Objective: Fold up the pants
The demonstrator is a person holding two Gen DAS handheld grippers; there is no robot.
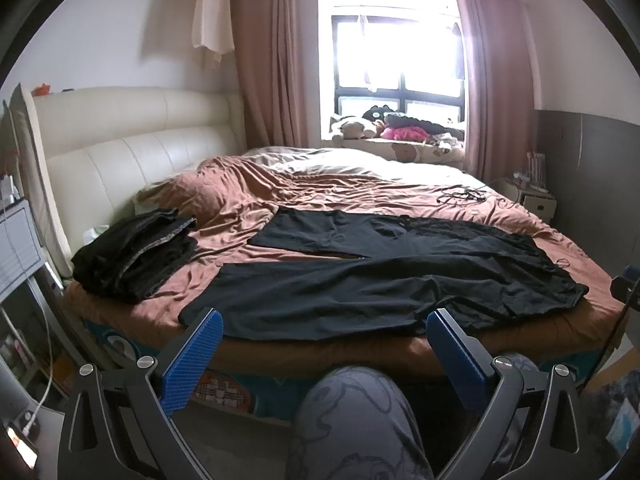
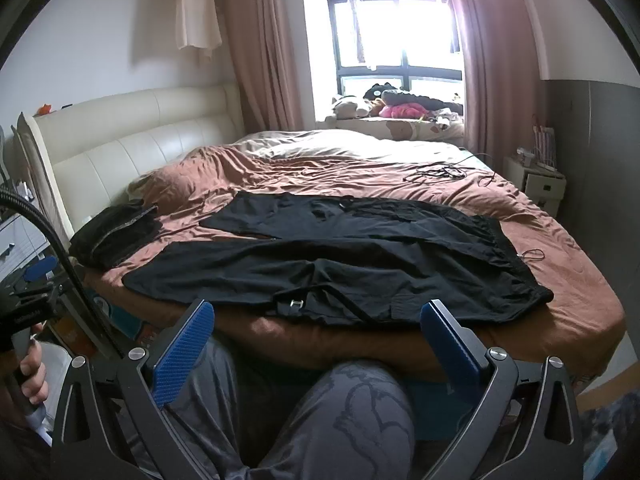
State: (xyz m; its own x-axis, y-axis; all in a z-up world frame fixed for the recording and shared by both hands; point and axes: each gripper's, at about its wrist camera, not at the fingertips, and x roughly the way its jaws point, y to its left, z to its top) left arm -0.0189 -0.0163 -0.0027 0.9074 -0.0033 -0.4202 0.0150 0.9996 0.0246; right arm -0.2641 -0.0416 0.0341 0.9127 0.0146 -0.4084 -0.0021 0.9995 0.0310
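While both tools (image 1: 324, 324) (image 2: 318, 316) gape empty, only the right view shows the pants' (image 2: 340, 268) buckle (image 2: 296, 303).

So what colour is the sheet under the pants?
Reddish brown bed sheet, clearest in the right wrist view beside the black pants.

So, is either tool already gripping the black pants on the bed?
No: both the left tool and the right tool hang open short of the bed edge, with the spread black pants lying untouched beyond them.
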